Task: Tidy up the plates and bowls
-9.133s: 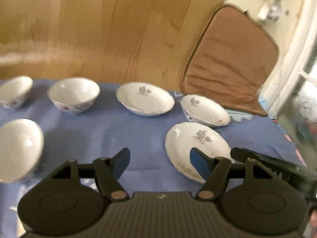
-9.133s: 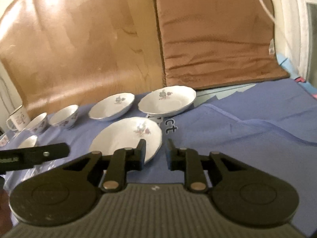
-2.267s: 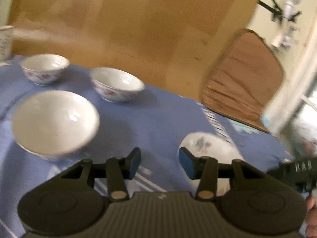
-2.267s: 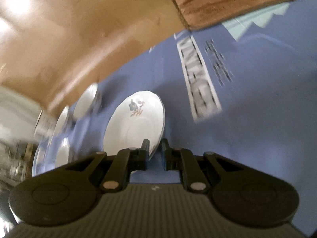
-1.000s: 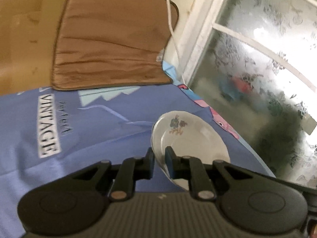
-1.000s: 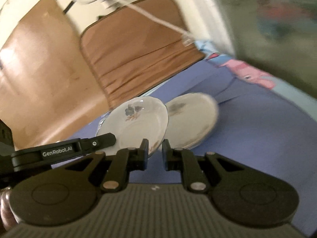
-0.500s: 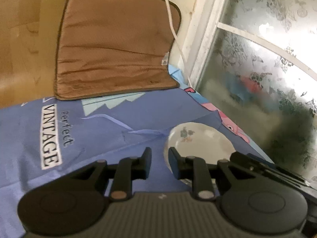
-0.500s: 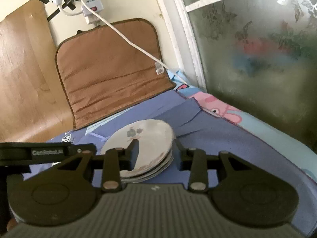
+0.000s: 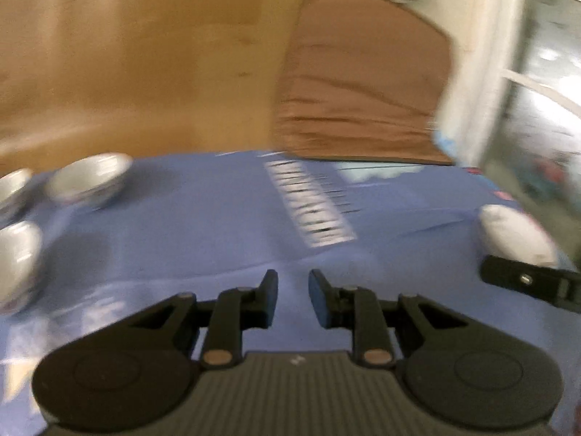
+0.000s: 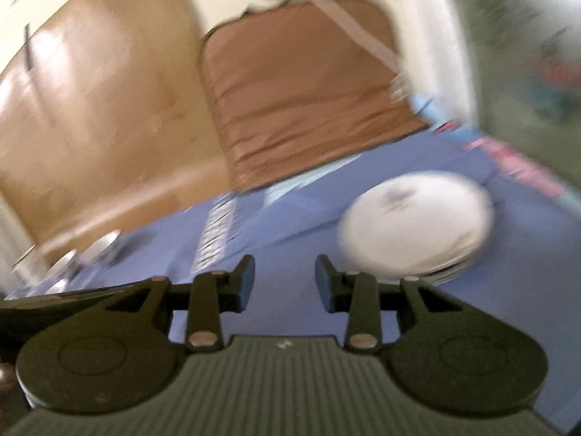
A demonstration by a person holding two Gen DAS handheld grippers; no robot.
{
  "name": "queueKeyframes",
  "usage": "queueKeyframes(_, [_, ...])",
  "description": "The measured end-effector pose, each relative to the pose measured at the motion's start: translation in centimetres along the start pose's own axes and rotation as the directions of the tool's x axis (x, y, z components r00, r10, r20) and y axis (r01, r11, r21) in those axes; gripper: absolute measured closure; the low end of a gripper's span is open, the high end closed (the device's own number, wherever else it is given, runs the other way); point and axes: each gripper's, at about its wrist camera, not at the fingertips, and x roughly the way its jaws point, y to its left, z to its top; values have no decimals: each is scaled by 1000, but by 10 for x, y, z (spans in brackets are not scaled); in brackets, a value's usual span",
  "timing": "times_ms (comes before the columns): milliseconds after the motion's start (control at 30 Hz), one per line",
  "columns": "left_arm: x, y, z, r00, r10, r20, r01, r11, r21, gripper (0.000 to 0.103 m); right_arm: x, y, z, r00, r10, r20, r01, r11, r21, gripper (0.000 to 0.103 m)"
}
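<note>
- Left wrist view: a blue cloth (image 9: 203,225) is spread over the surface, with a wooden panel (image 9: 145,54) and a brown cushion (image 9: 363,91) standing behind it, and patterned window glass at the right edge.
- Three bowls (image 9: 89,180) are seen separately at the far left of the cloth, none nested in another; this part of the task is judged as not yet done.
- A white pile, taken to be the plates (image 9: 515,236), lies at the far right, partly covered by a black bar that is probably part of the other tool.
- The left gripper (image 9: 293,298) is seen with a narrow gap between its jaws and nothing between them, only bare cloth.
- The whole picture is smeared by motion; the white print on the cloth cannot be read, and the lowest bowl is cut by the frame edge.
- Right wrist view: the same cloth, panel and cushion are shown tilted, with a white cable across the cushion.
- The plates (image 10: 417,225) are stacked on one another near the window side; this part is judged as finished.
- The right gripper (image 10: 284,283) is held moderately open and empty, just beside the stack and not touching it.
- The bowls at the far left are only pale blurs, and their number cannot be told here.
</note>
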Motion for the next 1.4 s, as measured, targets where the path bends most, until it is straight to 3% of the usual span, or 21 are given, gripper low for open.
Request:
queueKeyframes(133, [-5, 41, -5, 990, 139, 11, -139, 990, -26, 83, 22, 39, -11, 993, 73, -89, -77, 996, -41, 63])
queueKeyframes(300, [-9, 74, -12, 979, 202, 8, -201, 977, -71, 81, 44, 87, -25, 982, 110, -155, -131, 982, -136, 63])
queueKeyframes(600, [-7, 86, -21, 977, 209, 40, -205, 976, -77, 73, 69, 115, -40, 971, 84, -224, -127, 975, -183, 63])
queueKeyframes(900, [-8, 85, -24, 980, 194, 53, -190, 979, -70, 66, 66, 120, -58, 990, 77, -115, -101, 971, -217, 63])
queueKeyframes(1000, [-8, 84, -24, 980, 190, 55, -187, 980, -64, 64, 64, 130, -65, 996, 41, -83, -64, 956, -287, 62])
queueKeyframes(1200, [-11, 91, -25, 984, 166, 63, -158, 981, -116, 55, 69, 138, -60, 996, -22, -86, -6, 951, -310, 61])
queueKeyframes(1267, [-12, 95, -25, 984, 163, 66, -153, 979, -137, 54, 74, 144, -57, 993, -87, -75, 56, 939, -340, 50])
queueKeyframes(1400, [-12, 98, -24, 985, 160, 67, -149, 977, -151, 54, 84, 145, -50, 986, -151, -71, 119, 934, -337, 48])
